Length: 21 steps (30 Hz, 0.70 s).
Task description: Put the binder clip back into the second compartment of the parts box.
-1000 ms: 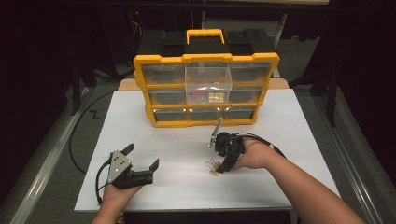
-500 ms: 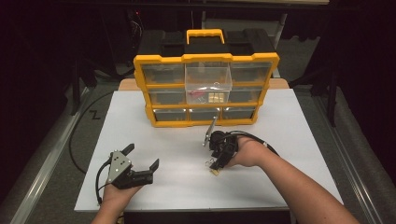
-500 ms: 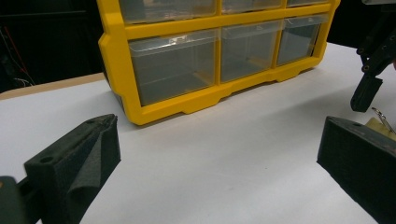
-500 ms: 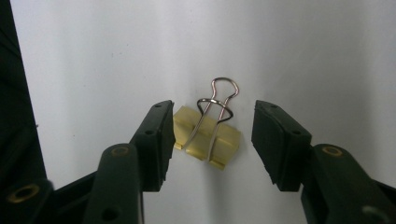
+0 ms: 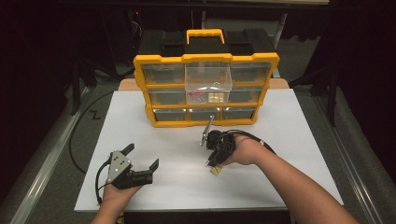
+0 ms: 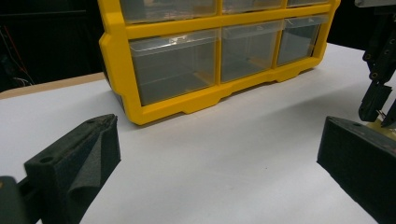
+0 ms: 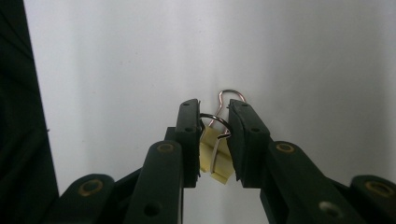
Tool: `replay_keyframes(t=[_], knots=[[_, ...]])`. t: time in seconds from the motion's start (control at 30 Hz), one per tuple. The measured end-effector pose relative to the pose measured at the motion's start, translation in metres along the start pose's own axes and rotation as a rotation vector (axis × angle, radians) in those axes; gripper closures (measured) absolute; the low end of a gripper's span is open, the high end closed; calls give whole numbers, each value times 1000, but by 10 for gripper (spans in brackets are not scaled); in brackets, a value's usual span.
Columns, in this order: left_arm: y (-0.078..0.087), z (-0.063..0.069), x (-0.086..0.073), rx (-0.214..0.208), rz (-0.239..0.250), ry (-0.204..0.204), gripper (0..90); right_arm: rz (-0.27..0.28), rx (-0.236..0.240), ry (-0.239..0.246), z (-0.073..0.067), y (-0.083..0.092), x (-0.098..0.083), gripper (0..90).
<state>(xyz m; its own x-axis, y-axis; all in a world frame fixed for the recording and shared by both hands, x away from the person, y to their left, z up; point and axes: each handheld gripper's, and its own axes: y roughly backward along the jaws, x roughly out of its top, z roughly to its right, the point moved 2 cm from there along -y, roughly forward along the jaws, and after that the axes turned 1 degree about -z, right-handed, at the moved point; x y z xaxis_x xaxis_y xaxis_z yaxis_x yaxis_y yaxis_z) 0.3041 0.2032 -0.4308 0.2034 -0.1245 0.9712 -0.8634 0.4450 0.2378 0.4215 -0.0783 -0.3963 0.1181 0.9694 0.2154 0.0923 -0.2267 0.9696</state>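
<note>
My right gripper [image 5: 213,163] points down at the white table sheet [image 5: 285,140] in front of the organizer. It is shut on a small yellow binder clip [image 5: 215,171]. In the right gripper view the jaws pinch the clip's yellow body [image 7: 214,154] from both sides, and its wire loops stick out past the right gripper's [image 7: 213,106] tips. Whether the clip touches the sheet I cannot tell. My left gripper [image 5: 141,157] rests low at the front left, open and holding nothing. The left gripper view shows my left gripper's [image 6: 217,140] wide-apart jaws and the right gripper [image 6: 379,88] farther off.
A yellow drawer organizer [image 5: 205,58] with a black back stands at the far side of the sheet. Its top middle clear drawer [image 5: 208,77] is pulled out, with small items below it. The organizer's lower drawers [image 6: 173,65] look shut. Cables trail from both grippers.
My right gripper has shifted a little to the left and turned, carrying the binder clip with it. The left gripper has stayed where it was.
</note>
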Motion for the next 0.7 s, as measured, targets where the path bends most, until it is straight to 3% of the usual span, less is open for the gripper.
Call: replay_keyframes(t=[0.37, 0.53, 0.7], knots=[[-1, 0, 0, 1, -3, 1, 3, -7, 21, -13, -1, 6, -6, 810], [0, -1, 0, 2, -2, 3, 3, 18, 61, -30, -5, 11, -5, 897], [0, 0, 0, 2, 2, 2, 3, 38, 69, -45, -6, 16, -5, 900]])
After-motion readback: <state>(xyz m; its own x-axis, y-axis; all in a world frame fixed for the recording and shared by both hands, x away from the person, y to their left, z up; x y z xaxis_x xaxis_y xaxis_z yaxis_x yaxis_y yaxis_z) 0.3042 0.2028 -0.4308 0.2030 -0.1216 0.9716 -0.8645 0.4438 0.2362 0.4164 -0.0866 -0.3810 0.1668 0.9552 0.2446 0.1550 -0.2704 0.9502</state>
